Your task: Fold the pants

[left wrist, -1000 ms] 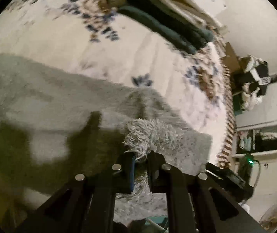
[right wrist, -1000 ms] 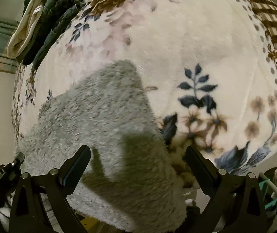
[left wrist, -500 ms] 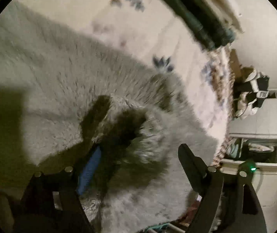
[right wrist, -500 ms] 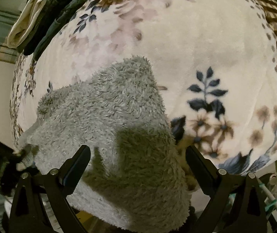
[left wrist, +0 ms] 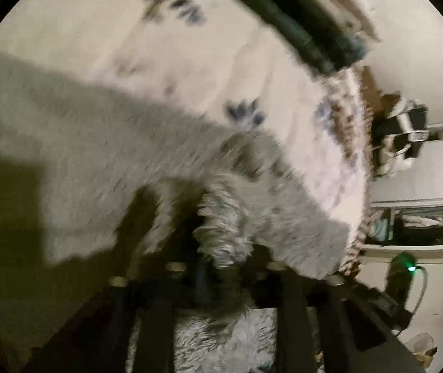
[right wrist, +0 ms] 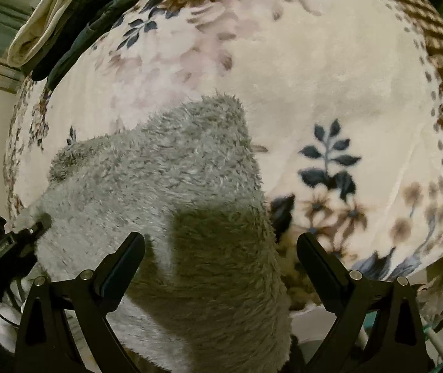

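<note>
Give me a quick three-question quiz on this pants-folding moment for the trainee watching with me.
1. True or false: the right gripper is clamped on the grey fleece pants.
2. Which gripper grips a tuft of the pants? A) left gripper B) right gripper C) neither
3. Fill in: the pants lie on a cream blanket printed with ____.

Key
1. False: its jaws stand wide open, above the fabric.
2. A: its jaws are closed on a fluffy edge.
3. Flowers.
</note>
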Demonstrator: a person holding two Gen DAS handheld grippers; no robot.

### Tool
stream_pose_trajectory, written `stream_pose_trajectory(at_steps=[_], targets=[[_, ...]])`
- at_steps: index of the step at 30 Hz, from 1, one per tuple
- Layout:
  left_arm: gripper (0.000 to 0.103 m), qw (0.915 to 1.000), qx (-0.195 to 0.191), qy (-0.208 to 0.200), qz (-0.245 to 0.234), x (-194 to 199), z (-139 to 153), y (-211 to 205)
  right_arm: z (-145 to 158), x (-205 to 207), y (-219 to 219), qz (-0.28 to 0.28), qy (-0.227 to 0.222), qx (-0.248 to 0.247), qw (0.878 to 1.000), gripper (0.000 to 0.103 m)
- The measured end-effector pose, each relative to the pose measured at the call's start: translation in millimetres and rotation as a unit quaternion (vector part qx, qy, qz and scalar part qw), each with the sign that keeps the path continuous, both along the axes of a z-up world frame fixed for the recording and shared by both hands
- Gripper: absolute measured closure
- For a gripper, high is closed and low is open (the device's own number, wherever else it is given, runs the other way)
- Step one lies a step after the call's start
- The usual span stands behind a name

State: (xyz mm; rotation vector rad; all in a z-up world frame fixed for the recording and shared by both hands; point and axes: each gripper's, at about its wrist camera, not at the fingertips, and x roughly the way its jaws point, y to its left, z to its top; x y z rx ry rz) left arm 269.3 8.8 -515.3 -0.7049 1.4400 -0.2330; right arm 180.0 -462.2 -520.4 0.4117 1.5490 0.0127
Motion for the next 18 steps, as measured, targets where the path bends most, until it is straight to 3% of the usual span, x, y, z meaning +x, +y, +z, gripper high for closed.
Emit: stream_pose_trajectory(at_steps=[1,3,6,9,13,16,18], targets=[[0.041,1.0,0.009,-0.002,0.001,-5.0,3.8,3.0,2.2,-0.1,1.5,0.004,-0.002,-0.007,1.0,0.003],[0.008,0.9994,0.03,-0.016,0.007,-17.9,17.6,11.9,11.3,-1.3,8.1,0.018,-0.019,-0.035,0.999,0.002],[0.008,0.9975,0.034,-0.046,0.041,-46.1,45.3,33.3,27.5,-4.9,19.9,0.032,-0.033,-0.054,0.997,0.0],[0.008,0.9902,0.023,-0.066,0.121,-90.5,62.8,72.7,38.6,-9.3,33.2,0.033,-0.031,-0.034,0.998,0.0],[0.008,0.9641,0.038,-0.072,0.253,-151.2,53.0,137.8,46.8,-12.9,62.7,0.049,-0.029,-0.016,0.998,0.0],[0.008,0.9361,-0.002,-0.068,0.345,-171.4,17.4,186.0,42.5,-13.4,89.3,0.072,-0.017,-0.017,0.997,0.0],[0.008,0.9217,-0.022,-0.074,0.38,-170.4,-3.6,206.4,35.2,-13.4,101.7,0.076,-0.005,-0.017,0.997,0.0]])
